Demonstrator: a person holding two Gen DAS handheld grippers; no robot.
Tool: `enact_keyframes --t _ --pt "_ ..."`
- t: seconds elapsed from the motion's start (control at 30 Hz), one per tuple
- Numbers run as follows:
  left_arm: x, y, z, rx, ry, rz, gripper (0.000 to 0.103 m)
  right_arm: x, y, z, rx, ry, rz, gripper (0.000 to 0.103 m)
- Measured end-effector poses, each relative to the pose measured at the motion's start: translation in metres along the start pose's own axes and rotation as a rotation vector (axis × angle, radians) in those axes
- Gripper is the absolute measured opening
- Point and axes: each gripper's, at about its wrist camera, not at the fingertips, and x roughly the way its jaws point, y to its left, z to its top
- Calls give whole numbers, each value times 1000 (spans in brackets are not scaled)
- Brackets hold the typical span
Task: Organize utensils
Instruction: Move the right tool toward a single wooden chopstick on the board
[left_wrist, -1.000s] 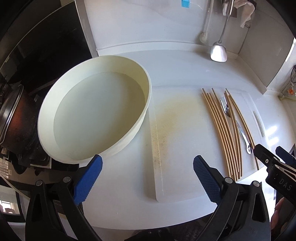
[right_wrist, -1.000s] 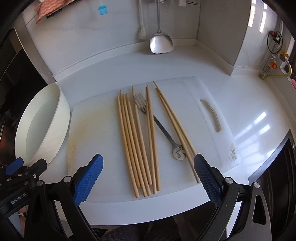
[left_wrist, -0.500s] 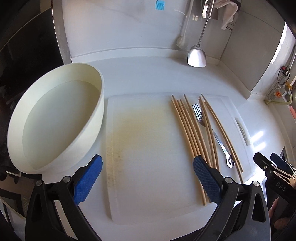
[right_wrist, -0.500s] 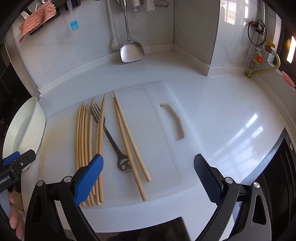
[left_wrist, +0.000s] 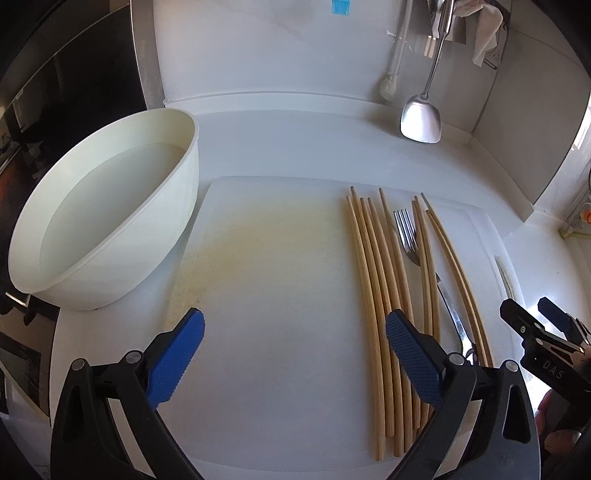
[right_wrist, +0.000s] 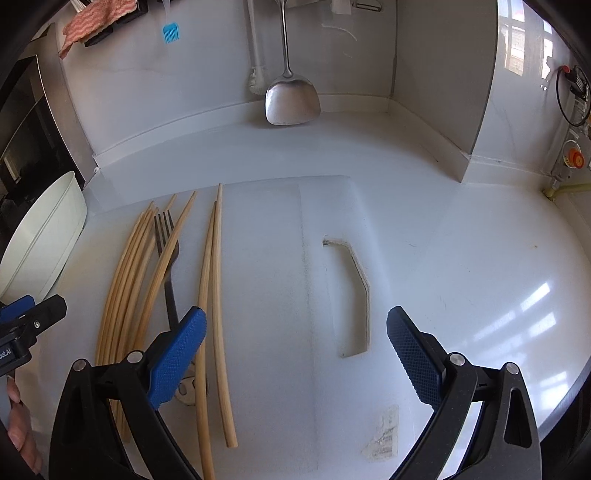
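Observation:
Several wooden chopsticks (left_wrist: 373, 273) lie lengthwise on a white cutting board (left_wrist: 280, 295), with a metal fork (left_wrist: 406, 236) among them. In the right wrist view the chopsticks (right_wrist: 212, 273) and fork (right_wrist: 167, 243) sit at the left of the board (right_wrist: 280, 295). My left gripper (left_wrist: 295, 362) hangs open over the board's bare middle, its right finger just over the chopsticks' near ends. My right gripper (right_wrist: 295, 362) is open above the board's handle slot (right_wrist: 354, 295), with nothing between its fingers. Each gripper shows at the edge of the other's view.
A large cream bowl (left_wrist: 110, 221) stands left of the board, beside a dark appliance. A metal spatula (left_wrist: 421, 118) and a white brush hang at the back wall. White counter (right_wrist: 480, 258) stretches right to a corner wall; a hand shows at lower left.
Both grippers have swung rightward and closer to the counter. In the left view the bowl slid left and the board came to centre; in the right view the utensils shifted left.

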Motion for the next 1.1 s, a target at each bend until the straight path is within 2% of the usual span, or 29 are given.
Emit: enact_keyframes --t 0.13,0.27,0.87,1.1 --pt "12 -4 -3 11 -15 -5 97 11 0 4 -1 -20 7 94" --pt "18 1 -6 -23 -20 -20 97 20 4 7 -23 -25 -3 94" --pt "32 1 -5 -16 -17 -11 97 30 22 8 -134 -25 -55 94" --pt "37 -5 -4 -5 -17 0 97 29 13 7 -108 -20 -43 94"
